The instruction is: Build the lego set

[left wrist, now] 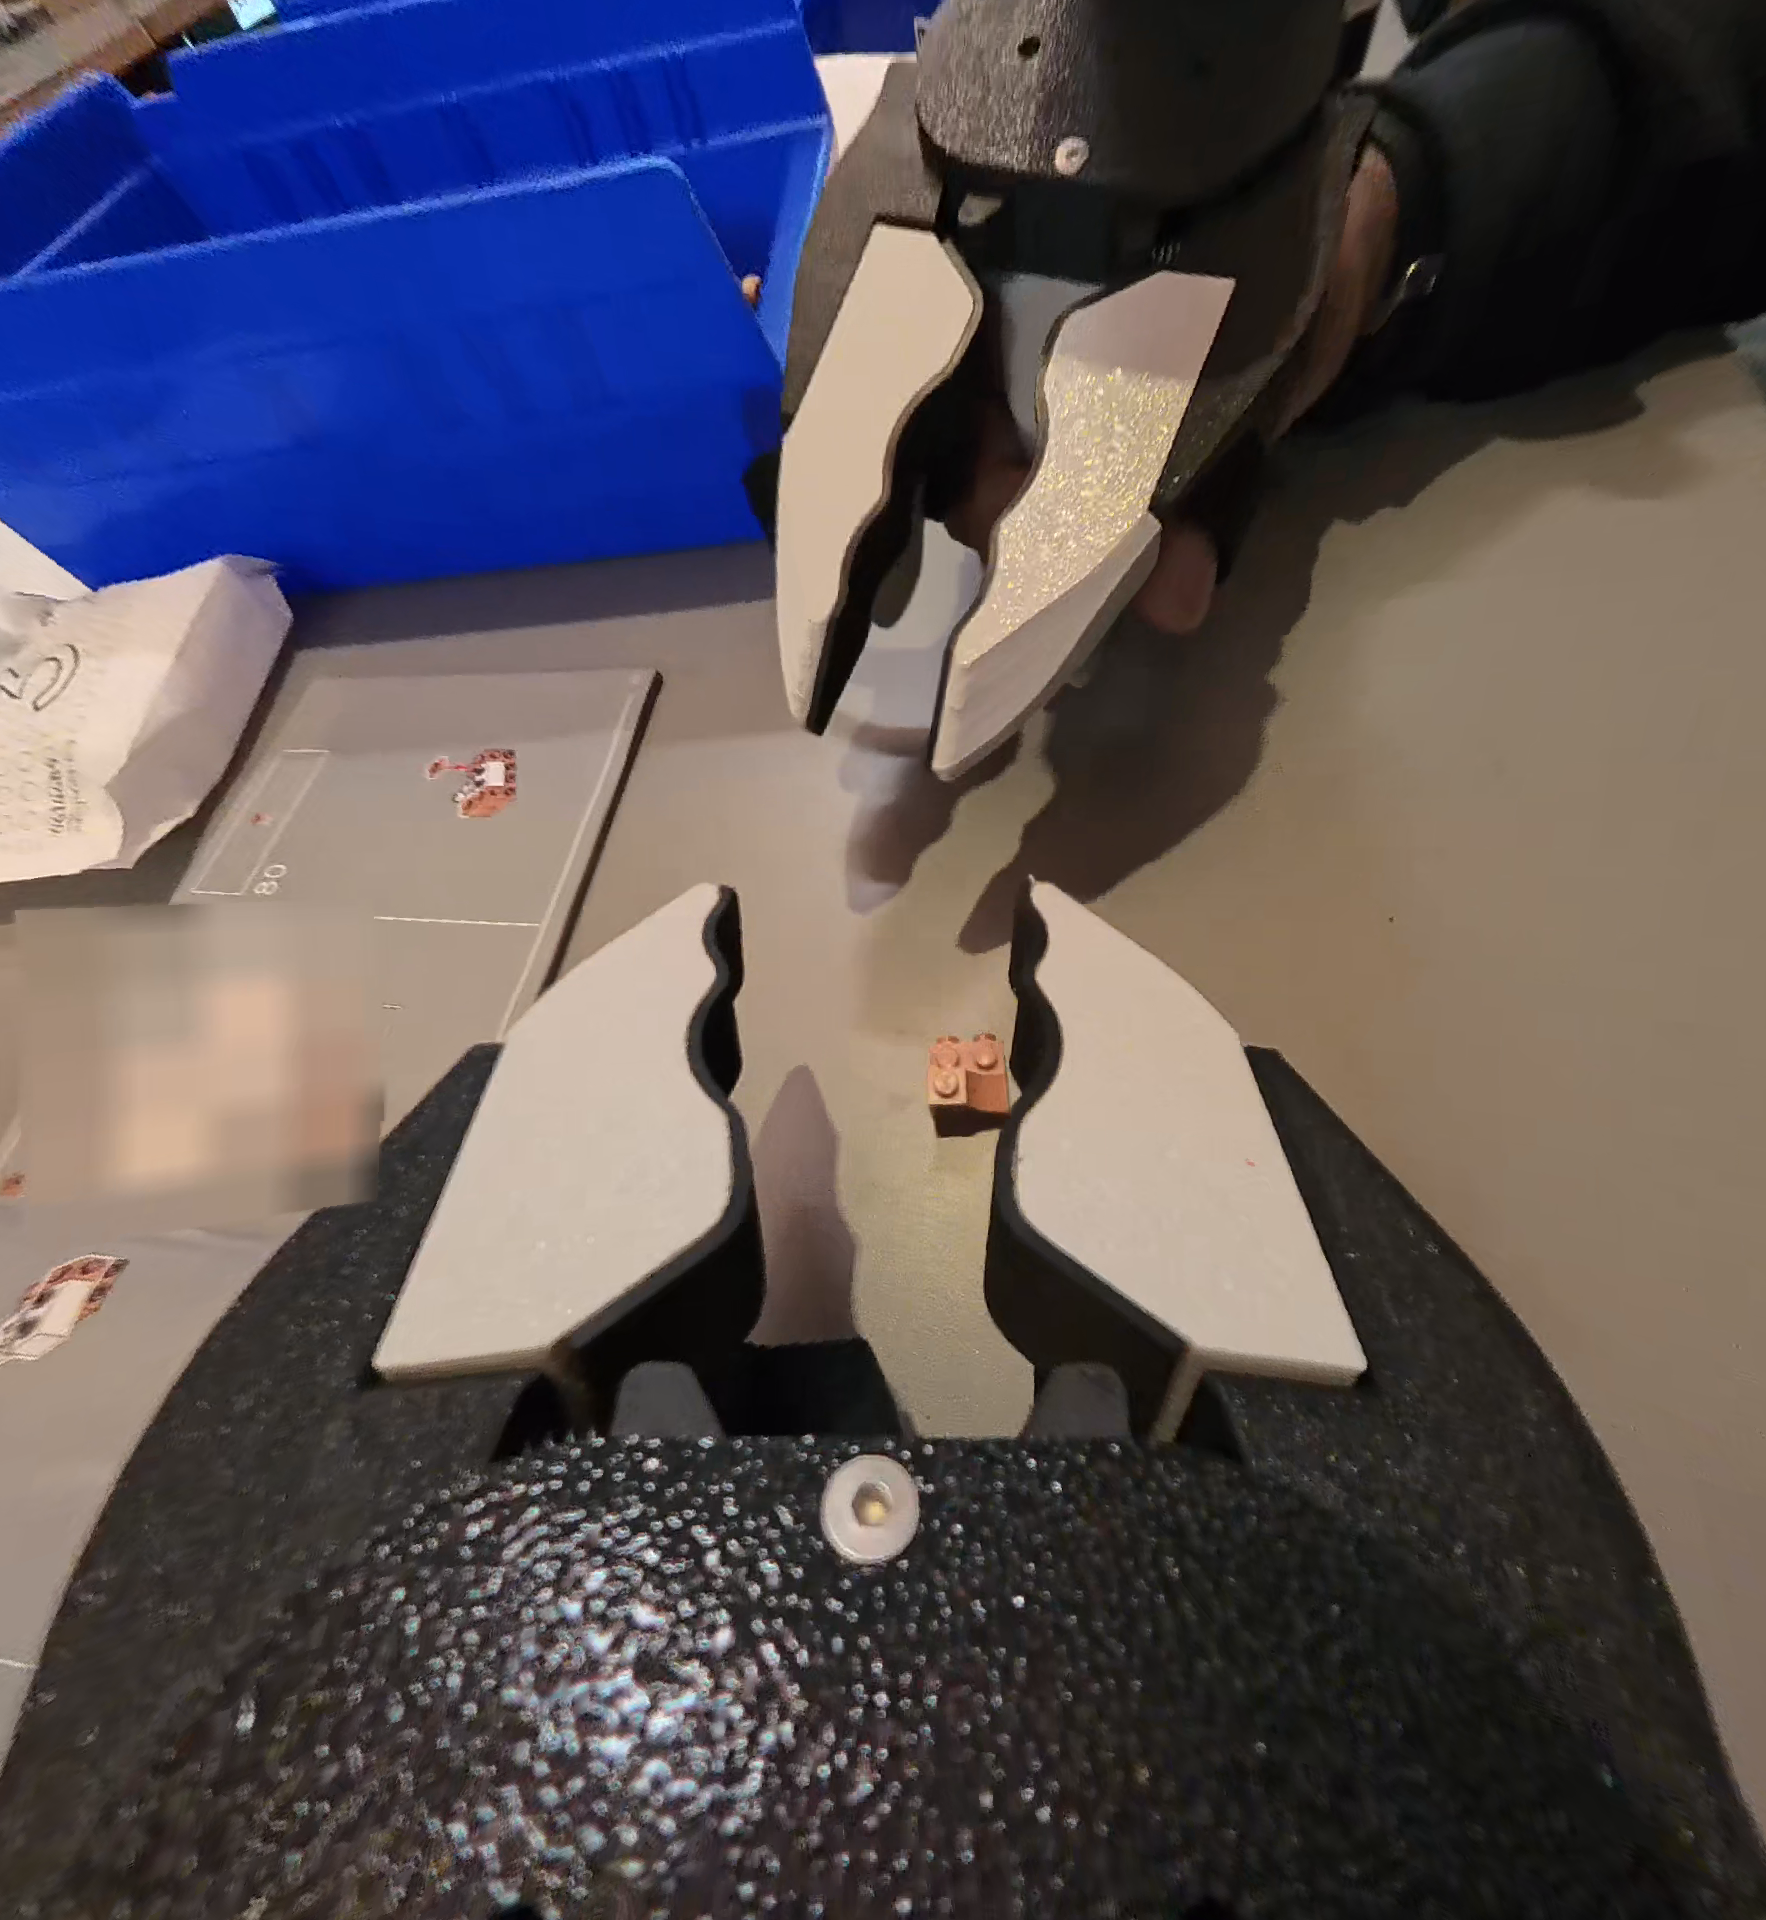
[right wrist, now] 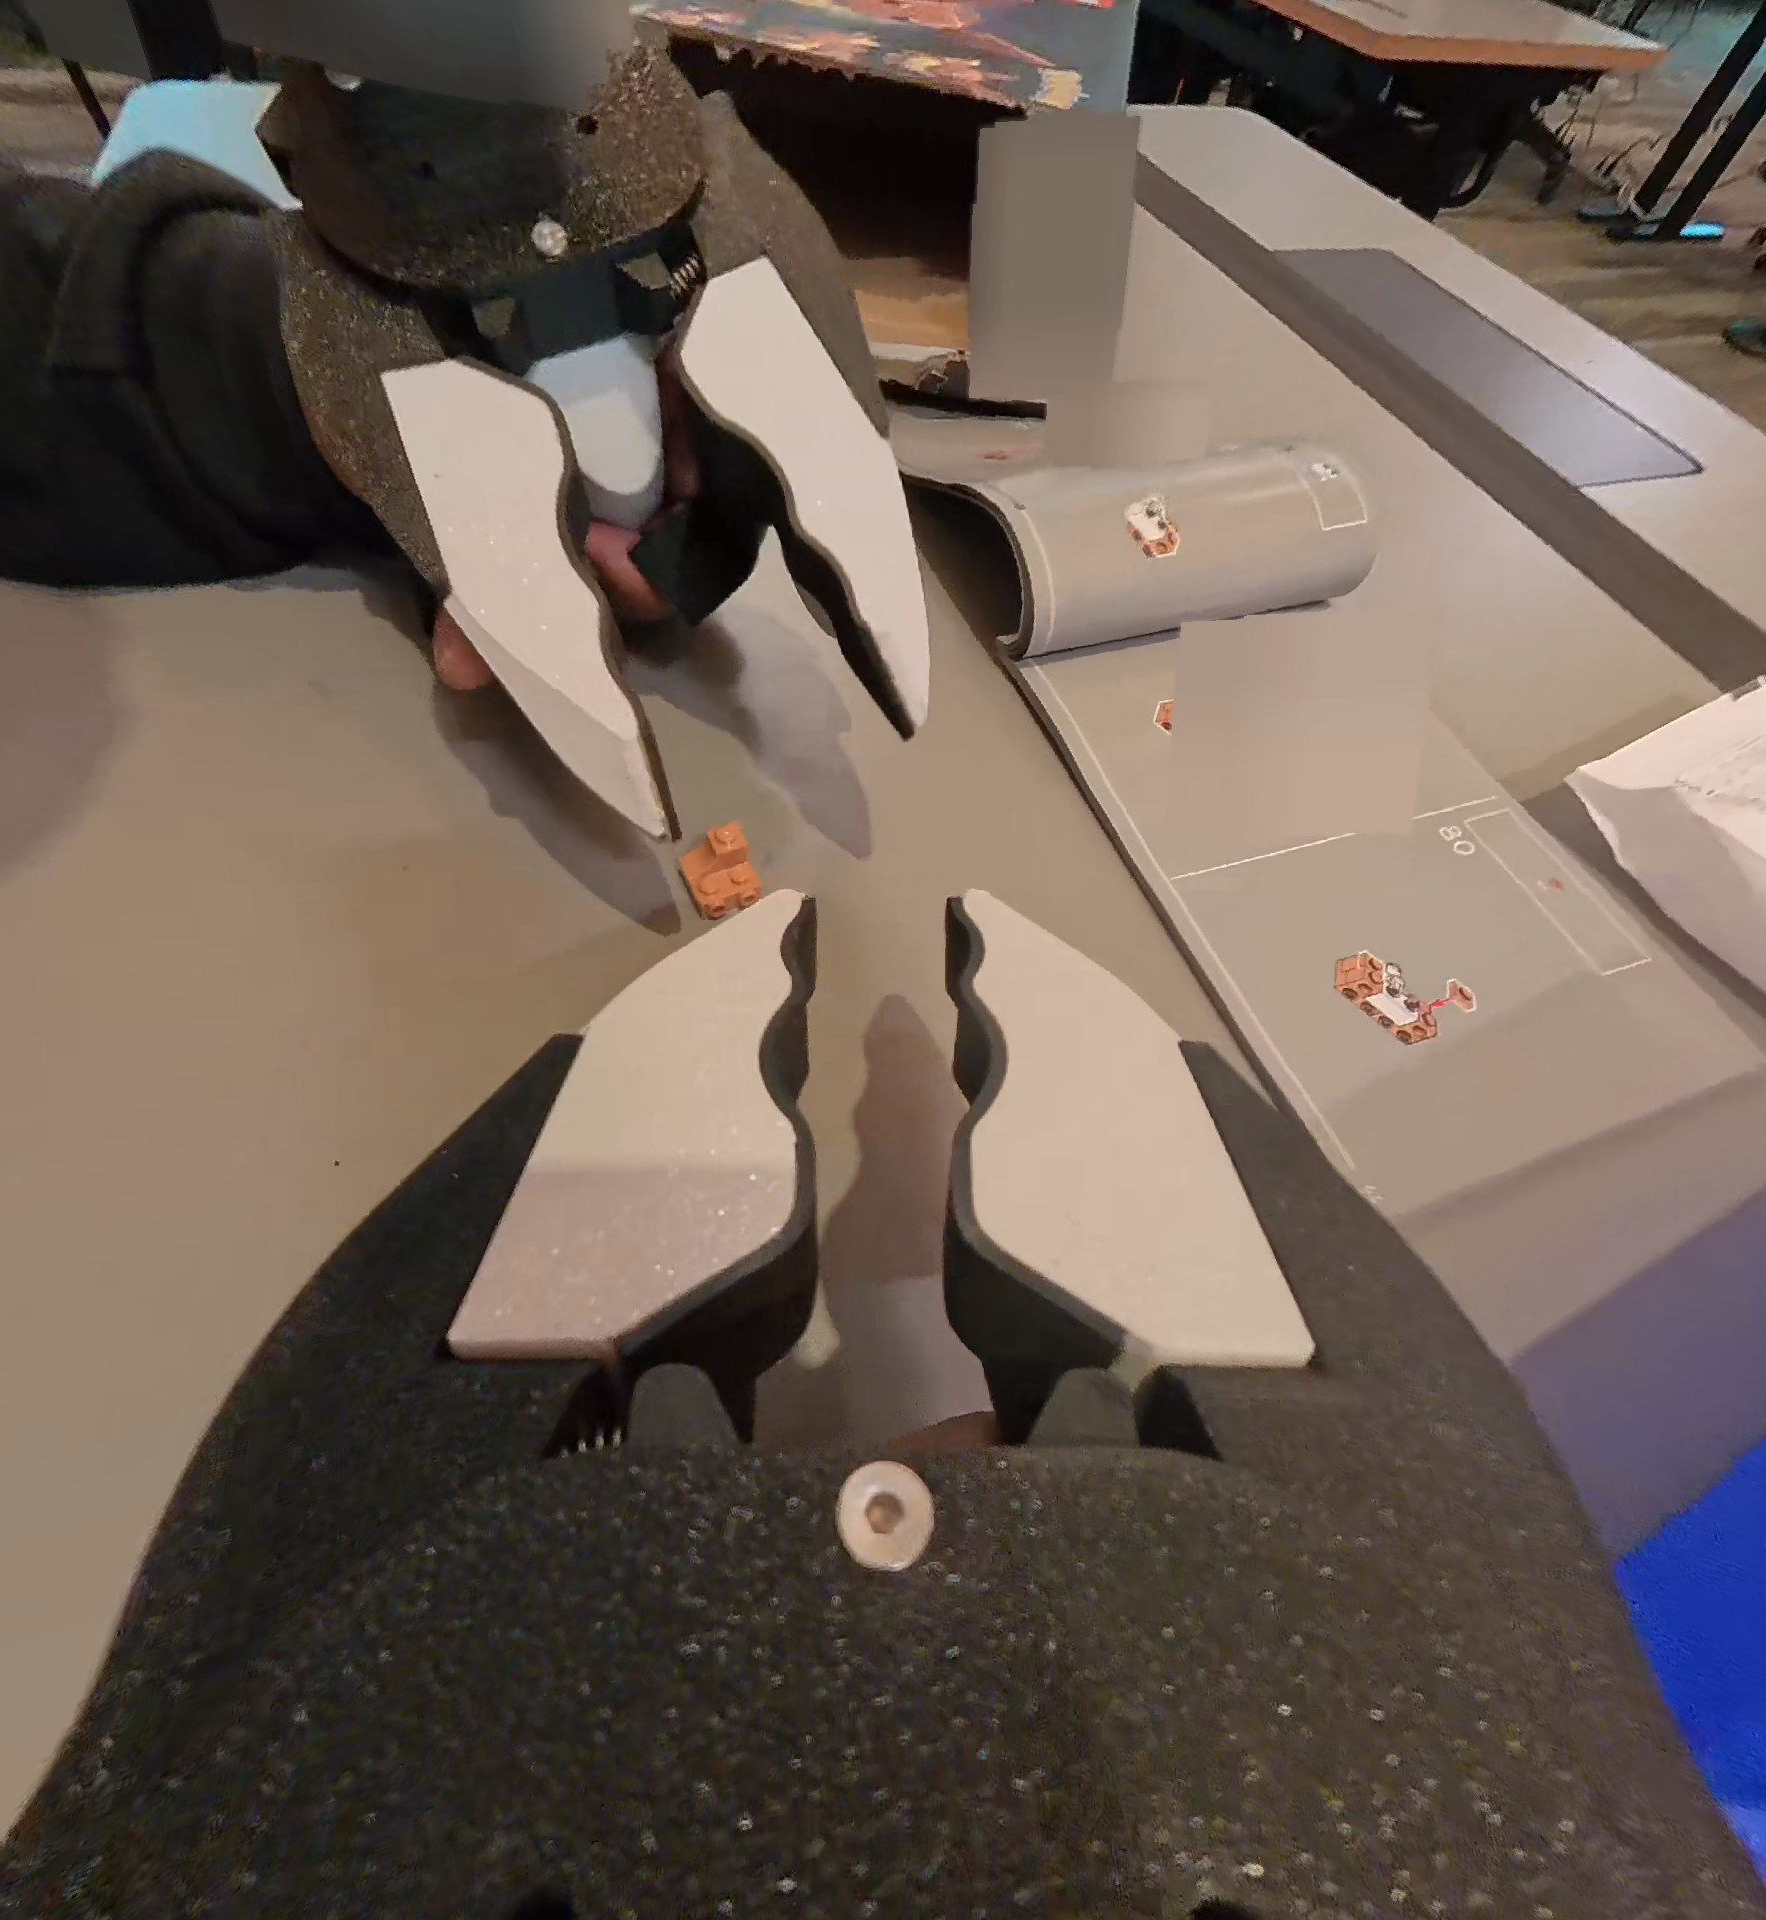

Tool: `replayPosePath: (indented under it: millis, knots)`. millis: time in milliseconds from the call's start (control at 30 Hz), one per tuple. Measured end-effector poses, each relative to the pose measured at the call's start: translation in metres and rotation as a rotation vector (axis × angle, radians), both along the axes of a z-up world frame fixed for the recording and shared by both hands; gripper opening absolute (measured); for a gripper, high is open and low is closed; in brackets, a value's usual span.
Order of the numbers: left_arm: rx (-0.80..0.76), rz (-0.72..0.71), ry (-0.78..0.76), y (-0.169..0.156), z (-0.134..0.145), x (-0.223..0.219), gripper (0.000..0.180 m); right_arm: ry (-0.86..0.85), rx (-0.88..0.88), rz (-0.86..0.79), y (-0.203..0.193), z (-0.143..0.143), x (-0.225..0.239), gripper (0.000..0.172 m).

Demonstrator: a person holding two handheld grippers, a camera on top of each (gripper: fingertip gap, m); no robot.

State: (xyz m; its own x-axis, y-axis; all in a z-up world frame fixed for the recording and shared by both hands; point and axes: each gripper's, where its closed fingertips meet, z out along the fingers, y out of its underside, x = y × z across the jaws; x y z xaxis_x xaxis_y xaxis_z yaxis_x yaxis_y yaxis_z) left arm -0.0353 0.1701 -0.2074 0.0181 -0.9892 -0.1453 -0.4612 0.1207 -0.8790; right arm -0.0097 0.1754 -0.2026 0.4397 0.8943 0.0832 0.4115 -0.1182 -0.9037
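- Grippers face each other over a grey table, tips pointing toward one another.
- Left gripper has its jaws spread wide, with nothing clamped between them; a small orange-brown studded brick piece lies on the table inside the gap, close against the inner edge of the right-hand finger, while the other finger stands well apart from it. Whether that finger actually touches the piece cannot be told.
- Seen from the right wrist view, the same brick piece rests flat on the table just beside one fingertip of the left gripper and just past the right gripper's own left-hand fingertip.
- Right gripper has its jaws partly apart with only bare table showing between them; it grips nothing.
- Gloved hand holds the right gripper's black body.
- Blue bins stand at the far left in the left wrist view.
- Grey instruction booklet lies open on the table beside the grippers, one page curled into a roll.
- Crumpled white paper lies next to the booklet.
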Motion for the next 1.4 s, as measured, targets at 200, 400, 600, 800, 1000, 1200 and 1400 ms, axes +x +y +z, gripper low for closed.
replayPosePath:
  millis: [200,400,600,800,1000,1200,1400]
  knots:
    - [0.039,0.033,-0.108,0.008,0.016,-0.002,0.05,0.043,-0.063,-0.003,0.003,0.002,0.002,0.021]
    - [0.049,0.081,-0.224,0.018,0.031,-0.007,0.048,0.033,-0.083,0.009,0.002,-0.001,0.001,0.022]
    - [0.017,0.077,-0.234,0.022,0.032,-0.011,0.046,0.023,-0.101,0.021,0.001,-0.003,0.0,0.022]
    - [0.015,0.063,-0.194,0.02,0.026,-0.009,0.044,0.077,-0.14,0.014,0.003,0.001,0.003,0.017]
    - [0.026,0.064,-0.177,0.021,0.023,-0.008,0.043,0.078,-0.113,0.011,0.002,0.003,0.004,0.016]
    - [0.052,0.064,-0.191,0.02,0.025,-0.008,0.041,0.055,-0.085,-0.001,0.002,0.002,0.004,0.017]
    - [0.051,0.073,-0.203,0.022,0.027,-0.009,0.04,0.068,-0.107,-0.007,0.003,0.002,0.005,0.017]
